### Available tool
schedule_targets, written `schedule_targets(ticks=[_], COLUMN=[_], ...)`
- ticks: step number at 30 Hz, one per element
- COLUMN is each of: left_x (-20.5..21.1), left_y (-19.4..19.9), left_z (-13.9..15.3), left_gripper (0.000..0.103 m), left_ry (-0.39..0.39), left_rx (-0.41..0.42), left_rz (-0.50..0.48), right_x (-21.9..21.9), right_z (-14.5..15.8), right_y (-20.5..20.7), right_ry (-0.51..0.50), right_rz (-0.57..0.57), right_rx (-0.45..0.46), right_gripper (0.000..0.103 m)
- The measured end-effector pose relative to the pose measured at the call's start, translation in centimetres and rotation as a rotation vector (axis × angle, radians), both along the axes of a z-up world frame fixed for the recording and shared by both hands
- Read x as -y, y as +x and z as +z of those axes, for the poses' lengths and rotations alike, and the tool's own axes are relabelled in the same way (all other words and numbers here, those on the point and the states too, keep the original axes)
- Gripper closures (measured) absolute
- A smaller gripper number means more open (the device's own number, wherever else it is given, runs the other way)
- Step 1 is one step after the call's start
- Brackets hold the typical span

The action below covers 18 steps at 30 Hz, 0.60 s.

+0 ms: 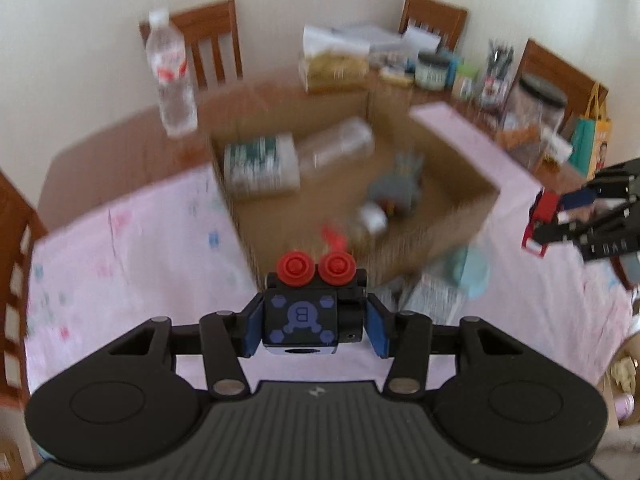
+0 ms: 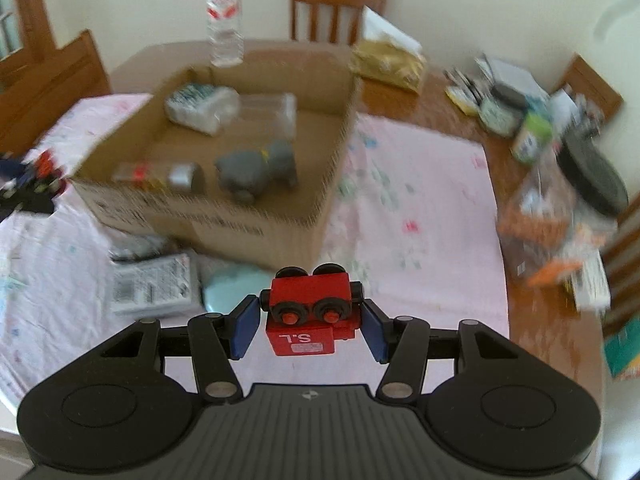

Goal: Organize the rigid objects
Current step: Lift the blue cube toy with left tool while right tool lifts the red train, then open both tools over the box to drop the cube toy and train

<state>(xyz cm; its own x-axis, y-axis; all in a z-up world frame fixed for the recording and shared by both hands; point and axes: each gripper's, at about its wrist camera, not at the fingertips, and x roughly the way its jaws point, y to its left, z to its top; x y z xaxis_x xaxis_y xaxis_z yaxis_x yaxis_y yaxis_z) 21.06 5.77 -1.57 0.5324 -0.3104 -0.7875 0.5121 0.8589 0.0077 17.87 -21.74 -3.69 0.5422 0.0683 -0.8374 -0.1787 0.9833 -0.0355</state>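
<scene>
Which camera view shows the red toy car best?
The right wrist view: the red toy car sits close and sharp between the right gripper fingers. In the left wrist view it appears small and blurred at the right edge.

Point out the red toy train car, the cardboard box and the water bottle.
red toy train car (image 2: 308, 294): right wrist view, red body.
cardboard box (image 2: 224, 220): right wrist view, front wall.
water bottle (image 1: 170, 68): left wrist view, label.
</scene>
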Motion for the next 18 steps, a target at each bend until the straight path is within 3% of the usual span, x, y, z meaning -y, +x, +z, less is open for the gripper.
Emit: schedule_targets(ticks=[5,10,13,15,18], left_x=[2.4,4.1,4.4,4.1,3.4], left_y=[3.4,7.2,8.0,7.6,6.6], left_z=[0.3,-1.8,-2.6,-2.5,-1.7], left_gripper=[0.053,0.053,0.029,0.007,0.003], left_ry=[-0.005,0.012,0.018,0.014,-0.023], left_rx=[0.056,0.035,0.072,0.117,0.146], left_rz=[-0.016,0.003,0.035,0.065,0.118], right_x=[-1.0,-2.2,-2.7,-2.9,-3.0], right_z=[2.6,3.7,3.8,3.9,3.8], right_y=[1.8,3.9,5.3,6.2,7.7], right_ry=[0.01,0.016,0.017,0.025,0.04], right_rz=[0.068,0.123,0.137,0.143,0.141], right_rx=[0.051,0.079,0.088,0.09,0.091], right_gripper=[0.043,0.043,0.043,0.043,0.043])
